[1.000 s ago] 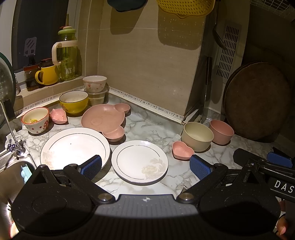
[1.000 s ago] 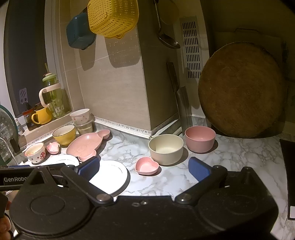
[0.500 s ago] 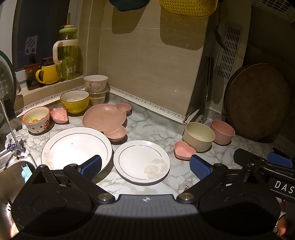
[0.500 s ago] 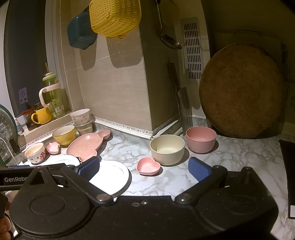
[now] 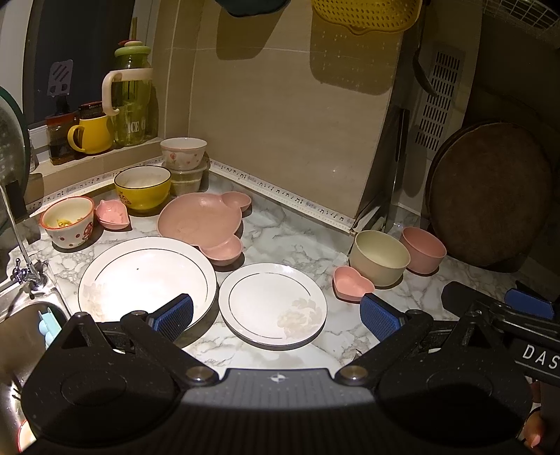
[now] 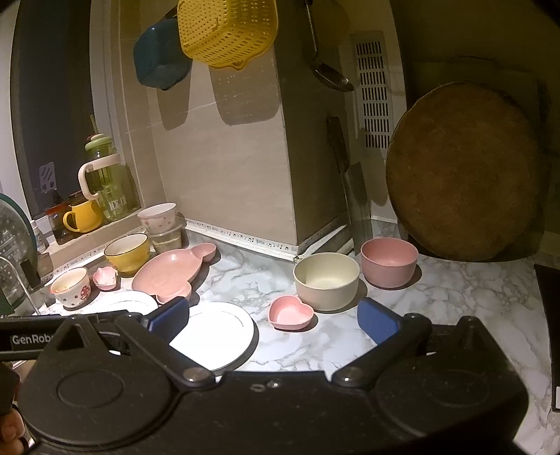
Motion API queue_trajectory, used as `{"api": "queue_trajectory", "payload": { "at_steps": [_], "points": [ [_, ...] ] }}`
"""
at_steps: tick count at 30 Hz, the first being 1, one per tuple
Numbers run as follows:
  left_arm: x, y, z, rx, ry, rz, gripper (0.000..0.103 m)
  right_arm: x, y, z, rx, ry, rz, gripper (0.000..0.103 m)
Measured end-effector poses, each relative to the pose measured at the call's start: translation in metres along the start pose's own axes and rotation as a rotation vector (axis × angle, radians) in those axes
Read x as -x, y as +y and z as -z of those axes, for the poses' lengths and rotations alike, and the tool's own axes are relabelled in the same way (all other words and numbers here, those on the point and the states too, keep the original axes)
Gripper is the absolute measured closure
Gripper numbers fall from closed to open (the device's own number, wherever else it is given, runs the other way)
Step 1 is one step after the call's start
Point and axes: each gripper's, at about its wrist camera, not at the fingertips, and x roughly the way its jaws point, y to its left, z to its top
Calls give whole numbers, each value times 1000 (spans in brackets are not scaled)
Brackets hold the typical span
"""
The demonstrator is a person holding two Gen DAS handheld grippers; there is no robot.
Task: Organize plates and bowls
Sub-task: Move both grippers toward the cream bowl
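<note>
Your left tongs (image 5: 276, 309) hang spread wide over the marble-patterned bench (image 5: 280, 241), with nothing between the blue pads (image 5: 174, 312). Your right tongs (image 6: 273, 316) are likewise wide apart and hold nothing.

Landmark: the small white round plate with a thin dark rim line (image 5: 273, 306), which lies flat on the bench directly between the left pads in the left wrist view.
- Just left of it, almost rim to rim, lies the large white round plate (image 5: 145, 276); the left pad overlaps its near edge in the picture.
- Behind the small plate, the pink bear-shaped divided plate (image 5: 201, 218) sits with one ear lobe touching or overlapping the large plate's rim.
- Right of the small plate stands the pink heart-shaped small dish (image 5: 351, 287), with the cream round bowl (image 5: 379, 257) just behind it and the pink round bowl (image 5: 421, 249) beside that one.
- Far behind and left of the small plate stand the yellow bowl (image 5: 142, 187), a second small pink dish (image 5: 112, 214), the white red-dotted bowl (image 5: 68, 222), and a floral white bowl (image 5: 183, 152) stacked on a clear container (image 5: 187, 178).

From the right wrist view, the small plate is partly hidden by the left pad of the right tongs, and the heart dish lies between the pads.

A yellow perforated basket (image 6: 227, 31) hangs on the wall above. A round dark wooden board (image 6: 462, 171) leans upright behind the pink round bowl.
</note>
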Motion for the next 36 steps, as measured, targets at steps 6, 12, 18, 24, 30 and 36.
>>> {"api": "queue_trajectory", "payload": {
  "at_steps": [6, 12, 18, 24, 30, 36],
  "points": [
    [-5, 1, -3, -12, -18, 14, 1, -5, -2, -2, 14, -3, 3, 1],
    [-23, -8, -7, -19, -7, 17, 1, -22, -21, -6, 1, 27, 38, 3],
    [-55, -29, -15, -28, 17, 25, 1, -51, -59, -13, -4, 62, 95, 6],
    [-90, -56, -26, -45, 9, 28, 2, -86, -92, -19, 0, 107, 125, 15],
    [-130, -80, -38, -59, 34, 21, 2, -123, -117, -26, -4, 145, 119, 20],
    [-167, -98, -49, -63, 53, 19, 3, -161, -132, -34, 12, 187, 98, 22]
  ]
}}
